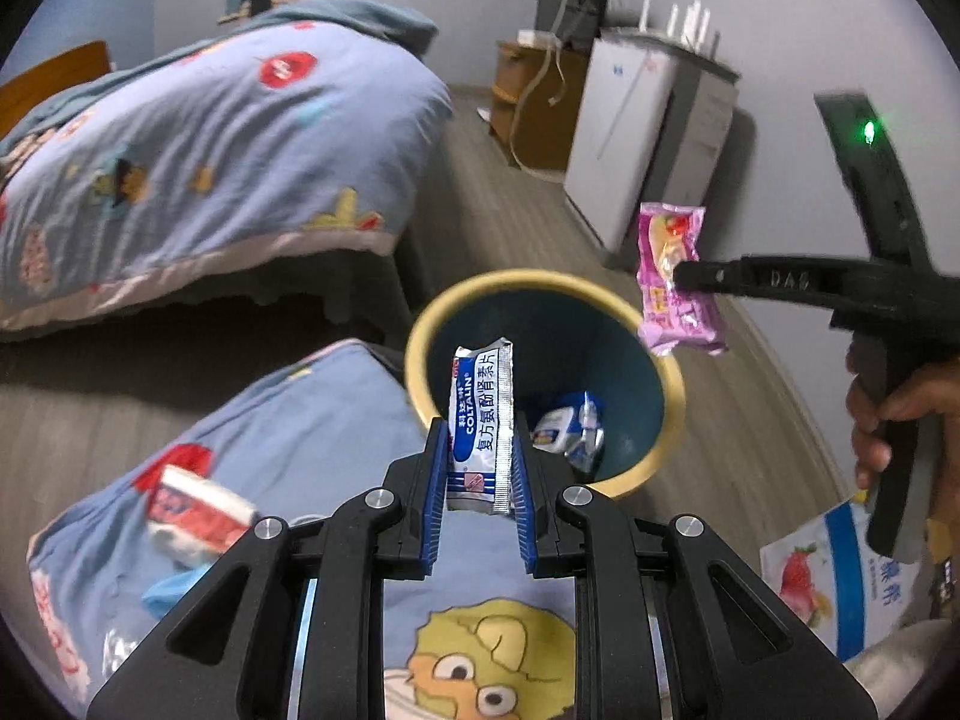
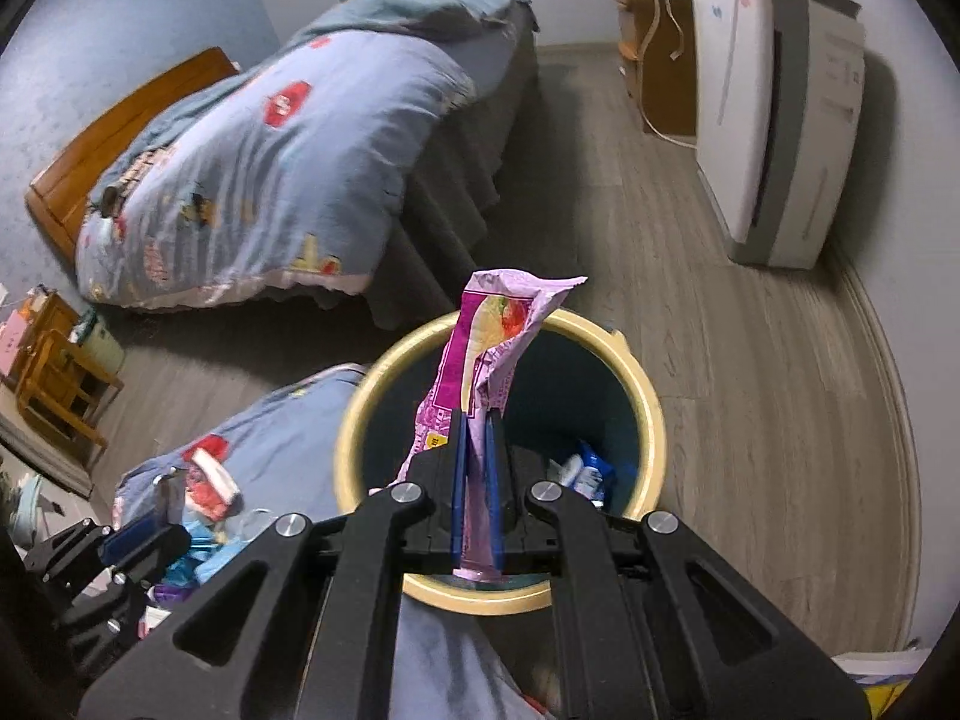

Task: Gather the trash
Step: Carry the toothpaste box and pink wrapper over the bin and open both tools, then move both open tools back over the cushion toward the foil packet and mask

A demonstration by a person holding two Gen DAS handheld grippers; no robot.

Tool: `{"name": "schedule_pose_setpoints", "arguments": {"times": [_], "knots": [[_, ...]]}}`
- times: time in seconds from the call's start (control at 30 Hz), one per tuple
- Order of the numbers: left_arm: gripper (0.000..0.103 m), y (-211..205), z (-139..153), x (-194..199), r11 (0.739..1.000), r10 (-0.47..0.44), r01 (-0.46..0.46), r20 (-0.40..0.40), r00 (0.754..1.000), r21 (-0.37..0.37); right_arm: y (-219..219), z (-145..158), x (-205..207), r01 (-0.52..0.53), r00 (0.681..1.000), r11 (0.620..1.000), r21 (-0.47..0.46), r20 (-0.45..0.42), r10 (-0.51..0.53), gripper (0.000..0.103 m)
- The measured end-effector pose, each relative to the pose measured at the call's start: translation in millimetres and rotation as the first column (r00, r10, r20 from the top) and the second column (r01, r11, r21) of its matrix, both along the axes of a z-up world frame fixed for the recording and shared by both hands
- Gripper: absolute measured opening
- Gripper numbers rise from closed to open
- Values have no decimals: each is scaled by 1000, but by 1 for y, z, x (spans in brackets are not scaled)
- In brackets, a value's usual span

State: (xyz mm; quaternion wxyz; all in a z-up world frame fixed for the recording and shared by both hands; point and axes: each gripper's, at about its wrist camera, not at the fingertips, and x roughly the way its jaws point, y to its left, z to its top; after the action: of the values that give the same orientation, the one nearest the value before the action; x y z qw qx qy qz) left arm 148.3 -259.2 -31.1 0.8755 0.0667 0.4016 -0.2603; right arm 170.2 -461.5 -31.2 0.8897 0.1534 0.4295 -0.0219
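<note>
Left wrist view: your left gripper [image 1: 480, 450] clamps a flat, crinkled silver-and-blue sachet [image 1: 482, 420] upright above the round, yellow-rimmed bin [image 1: 669, 387].

Right wrist view: your right gripper [image 2: 476, 438] pinches a glossy, crumpled pink wrapper [image 2: 489, 339] over the bin.

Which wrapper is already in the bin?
The white-and-blue packet lying at the bottom of the bin. The pink wrapper and white sachet are clamped in fingers above it.

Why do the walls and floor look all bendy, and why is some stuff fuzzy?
Left wrist view: the fisheye lens bends the room and darkens the corners; the red-and-white wrapper on the blanket is smeared, while the white sachet in the left gripper stays sharp. Right wrist view: the floorboards curve, and the bin rim looks slightly soft.
</note>
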Motion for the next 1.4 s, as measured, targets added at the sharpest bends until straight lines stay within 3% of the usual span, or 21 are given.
{"name": "schedule_pose_setpoints", "arguments": {"times": [0.23, 0.6, 0.9, 0.97, 1.0, 1.2, 1.27, 1.33, 1.4], "knots": [[21, -40, -38, 24, 994, -50, 54, -47, 998, 94, -17, -33, 12, 47, 996, 999, 14, -75, -46, 6], [21, -64, -65, 49, 990, -56, 64, -70, 996, 124, -25, -55, 23, 58, 992, 998, 32, -115, -54, 6], [21, -64, -70, 56, 994, -43, 49, -61, 997, 97, -22, -55, 24, 45, 994, 999, 31, -98, -42, 8], [25, -62, -69, 58, 995, -39, 44, -59, 997, 93, -22, -54, 24, 52, 994, 998, 22, -93, -49, 21], [26, -62, -69, 58, 995, -37, 42, -60, 998, 92, -23, -53, 22, 55, 995, 998, 23, -90, -52, 34], [46, -47, -62, 50, 996, -18, 21, -37, 999, 82, -20, -49, 23, 55, 996, 998, 35, -70, -53, 62], [66, -41, -58, 45, 996, -8, 10, -24, 1000, 84, -17, -47, 25, 45, 997, 999, 29, -67, -43, 69], [80, -30, -50, 38, 997, 9, -9, 1, 1000, 75, -12, -43, 25, 35, 998, 999, 22, -53, -33, 86], [86, -17, -43, 31, 997, 28, -30, 17, 999, 73, -9, -39, 26, 26, 999, 1000, 13, -46, -25, 91]]}}
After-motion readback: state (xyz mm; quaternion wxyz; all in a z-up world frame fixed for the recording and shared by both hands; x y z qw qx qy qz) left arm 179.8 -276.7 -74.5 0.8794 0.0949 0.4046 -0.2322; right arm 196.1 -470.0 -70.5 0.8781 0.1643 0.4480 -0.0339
